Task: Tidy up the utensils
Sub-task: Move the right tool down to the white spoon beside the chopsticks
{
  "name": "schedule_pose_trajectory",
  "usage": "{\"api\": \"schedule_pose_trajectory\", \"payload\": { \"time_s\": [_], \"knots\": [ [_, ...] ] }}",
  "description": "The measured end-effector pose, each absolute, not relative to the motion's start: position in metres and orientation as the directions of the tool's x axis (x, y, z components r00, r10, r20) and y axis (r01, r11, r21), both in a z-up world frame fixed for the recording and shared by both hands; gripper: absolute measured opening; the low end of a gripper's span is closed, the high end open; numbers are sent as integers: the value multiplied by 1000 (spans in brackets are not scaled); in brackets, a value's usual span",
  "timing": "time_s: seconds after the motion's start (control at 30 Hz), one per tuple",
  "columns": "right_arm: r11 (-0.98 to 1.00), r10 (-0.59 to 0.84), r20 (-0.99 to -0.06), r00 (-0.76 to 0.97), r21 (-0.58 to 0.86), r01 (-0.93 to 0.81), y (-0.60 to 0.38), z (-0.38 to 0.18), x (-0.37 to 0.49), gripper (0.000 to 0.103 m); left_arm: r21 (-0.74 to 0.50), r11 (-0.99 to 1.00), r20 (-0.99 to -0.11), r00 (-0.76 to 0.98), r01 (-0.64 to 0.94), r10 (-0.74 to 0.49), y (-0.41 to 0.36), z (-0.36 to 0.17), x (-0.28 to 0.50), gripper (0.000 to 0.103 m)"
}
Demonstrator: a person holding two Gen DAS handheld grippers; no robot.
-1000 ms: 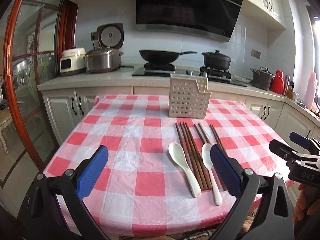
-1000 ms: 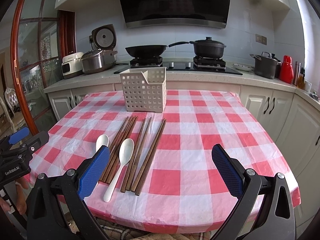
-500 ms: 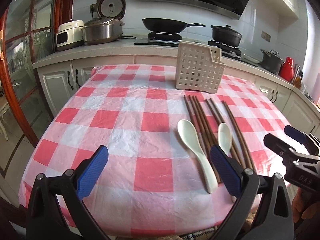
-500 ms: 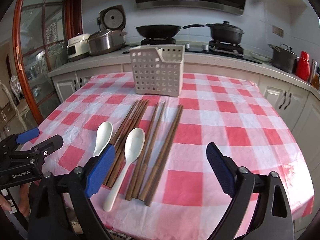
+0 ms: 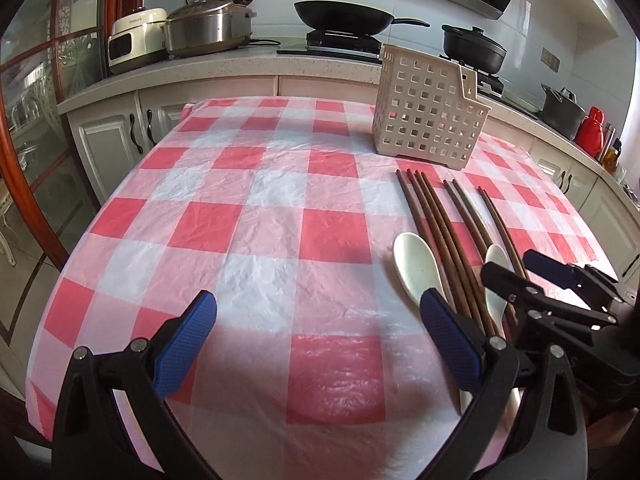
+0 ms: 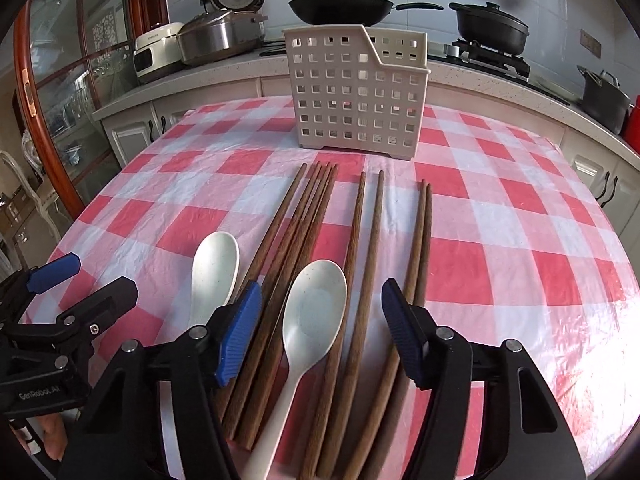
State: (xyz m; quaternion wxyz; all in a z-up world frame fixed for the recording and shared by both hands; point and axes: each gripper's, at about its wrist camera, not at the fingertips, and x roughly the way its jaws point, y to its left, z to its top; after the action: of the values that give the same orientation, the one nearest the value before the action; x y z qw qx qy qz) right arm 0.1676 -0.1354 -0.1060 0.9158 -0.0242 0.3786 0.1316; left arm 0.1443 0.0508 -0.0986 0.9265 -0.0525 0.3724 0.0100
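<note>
Table: red-and-white checked tablecloth [image 6: 516, 248], wrinkled, covers the whole top.
Utensil basket: white perforated utensil basket [image 6: 356, 96] stands upright at the far side of the cloth, beyond the tips of the chopsticks; nothing visible inside it.
Chopsticks: brown wooden chopsticks [image 6: 304, 216] lie flat, roughly parallel, tips toward the basket; a tight bundle on the left, then a loose pair, then a close pair on the right.
Left spoon: white ceramic spoon [image 6: 214, 268] bowl up, just left of the bundle.
Middle spoon: second white spoon [image 6: 314, 312] lies on top of the chopsticks, handle toward the camera.
Right gripper: right gripper [image 6: 320, 328] has jaws apart, having just been closing; the middle spoon and several chopsticks sit between the blue pads, which do not press on them. Tilted down over the near ends of the utensils.
Left gripper: left gripper [image 5: 316, 336] has jaws wide apart over bare cloth, nothing between them; its right finger is in front of the left spoon's handle, contact not discernible.
Background: counter with a black wok [image 6: 340, 10] and a rice cooker [image 5: 208, 30].
</note>
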Motion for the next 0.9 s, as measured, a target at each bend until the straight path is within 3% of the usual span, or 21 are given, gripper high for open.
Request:
{"api": "schedule_pose_trajectory", "payload": {
  "time_s": [0.13, 0.53, 0.67, 0.9],
  "knots": [
    [969, 200, -723, 662, 46, -242, -132, -113, 176, 55, -115, 993, -696, 716, -34, -56, 45, -99, 154, 98],
    [967, 239, -720, 651, 119, -224, -151, -116, 180, 16, -168, 986, -718, 682, 22, -138, 24, -102, 179, 98],
    [959, 276, -706, 652, 162, -231, -159, -116, 177, 14, -169, 983, -736, 655, 64, -170, 7, -109, 189, 81],
    [952, 305, -681, 666, 219, -212, -176, -112, 175, 14, -177, 982, -739, 650, 65, -176, -2, -114, 204, 68]
  ]
}}
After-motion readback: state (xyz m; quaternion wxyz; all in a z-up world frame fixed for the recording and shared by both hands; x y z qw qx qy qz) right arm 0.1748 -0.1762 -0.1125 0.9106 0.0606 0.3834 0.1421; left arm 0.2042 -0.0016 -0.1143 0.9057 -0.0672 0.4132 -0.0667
